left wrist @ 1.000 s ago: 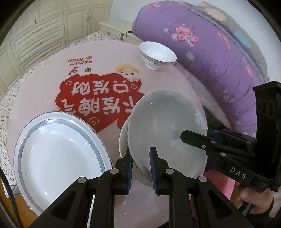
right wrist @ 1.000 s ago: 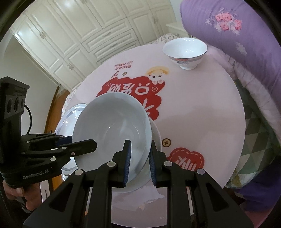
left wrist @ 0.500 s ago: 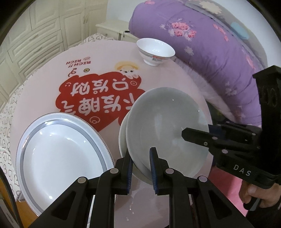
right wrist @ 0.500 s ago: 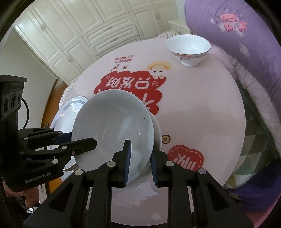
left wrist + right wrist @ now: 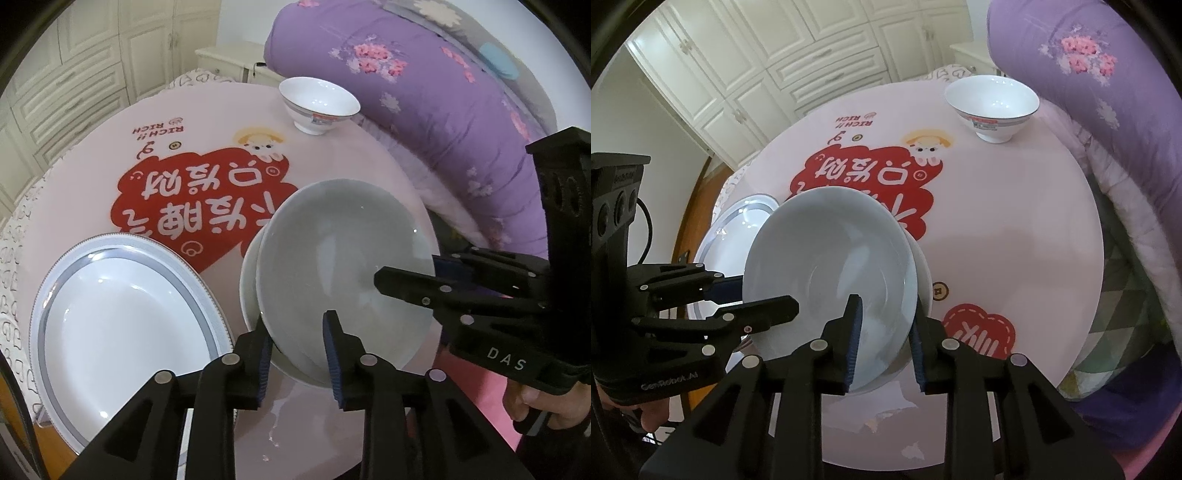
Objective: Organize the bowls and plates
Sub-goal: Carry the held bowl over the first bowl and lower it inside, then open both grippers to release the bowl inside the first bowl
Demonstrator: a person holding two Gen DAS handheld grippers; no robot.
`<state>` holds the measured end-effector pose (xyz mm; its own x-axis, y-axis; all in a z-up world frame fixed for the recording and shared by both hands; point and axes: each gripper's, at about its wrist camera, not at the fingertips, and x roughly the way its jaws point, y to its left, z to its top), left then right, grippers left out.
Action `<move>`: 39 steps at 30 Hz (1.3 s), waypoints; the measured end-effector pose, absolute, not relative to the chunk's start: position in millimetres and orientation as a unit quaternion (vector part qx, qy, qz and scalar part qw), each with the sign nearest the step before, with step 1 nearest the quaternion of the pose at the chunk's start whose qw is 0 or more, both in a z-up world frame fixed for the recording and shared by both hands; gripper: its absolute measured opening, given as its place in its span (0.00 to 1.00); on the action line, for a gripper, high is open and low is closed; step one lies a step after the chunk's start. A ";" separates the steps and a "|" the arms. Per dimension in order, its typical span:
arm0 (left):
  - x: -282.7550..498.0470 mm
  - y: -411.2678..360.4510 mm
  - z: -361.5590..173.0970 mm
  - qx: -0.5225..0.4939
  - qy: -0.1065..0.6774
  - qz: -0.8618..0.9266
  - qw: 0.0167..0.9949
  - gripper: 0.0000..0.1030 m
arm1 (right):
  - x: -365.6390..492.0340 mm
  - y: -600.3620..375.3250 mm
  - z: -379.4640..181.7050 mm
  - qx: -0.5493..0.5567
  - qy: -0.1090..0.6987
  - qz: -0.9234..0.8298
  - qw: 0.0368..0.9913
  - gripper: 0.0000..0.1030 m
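Note:
A grey-white deep plate (image 5: 343, 266) rests nested in a second white plate (image 5: 248, 280) on the round pink table (image 5: 207, 122). My left gripper (image 5: 297, 349) stands open, its fingers either side of the stack's near-left rim. My right gripper (image 5: 884, 341) also stands open around the stack's right rim (image 5: 912, 273). A large plate with a grey band (image 5: 122, 321) lies to the left, partly over the table edge. A small white bowl (image 5: 319, 105) stands at the far side; it also shows in the right wrist view (image 5: 991, 105).
A purple flowered quilt (image 5: 443, 92) bulges against the table's right side. White cabinets (image 5: 798, 62) stand beyond the table. The table carries a red printed pattern (image 5: 199, 199). The near table edge lies just under the grippers.
Both grippers have opened their fingers around the plate stack's rim. The stack now sits lower, resting on the table.

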<state>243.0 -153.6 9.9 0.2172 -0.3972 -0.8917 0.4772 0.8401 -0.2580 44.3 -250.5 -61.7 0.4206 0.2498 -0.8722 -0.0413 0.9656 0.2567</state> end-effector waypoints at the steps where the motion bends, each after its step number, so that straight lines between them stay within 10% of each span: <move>1: 244.3 -152.8 9.8 0.029 0.563 -0.284 0.776 0.28 | 43.9 -250.4 -61.6 0.099 0.532 0.089 0.836 0.29; 17: 277.7 -136.3 8.8 -0.071 0.608 -0.302 0.731 0.62 | 49.6 -247.6 -63.9 0.112 0.527 0.099 0.837 0.40; 21: 279.0 -129.6 14.4 -0.049 0.592 -0.256 0.763 0.97 | 49.5 -247.0 -62.5 0.107 0.522 0.098 0.841 0.45; 27: 283.1 -121.5 4.9 -0.050 0.594 -0.238 0.767 0.97 | 49.1 -245.5 -60.7 0.109 0.512 0.102 0.846 0.55; 32: 278.5 -117.7 5.0 -0.060 0.582 -0.234 0.777 0.99 | 46.8 -260.2 -52.2 0.115 0.480 0.064 0.868 1.00; 39: 278.6 -111.2 14.4 -0.052 0.562 -0.211 0.798 0.98 | 47.6 -284.5 -48.3 0.150 0.459 0.055 0.874 1.00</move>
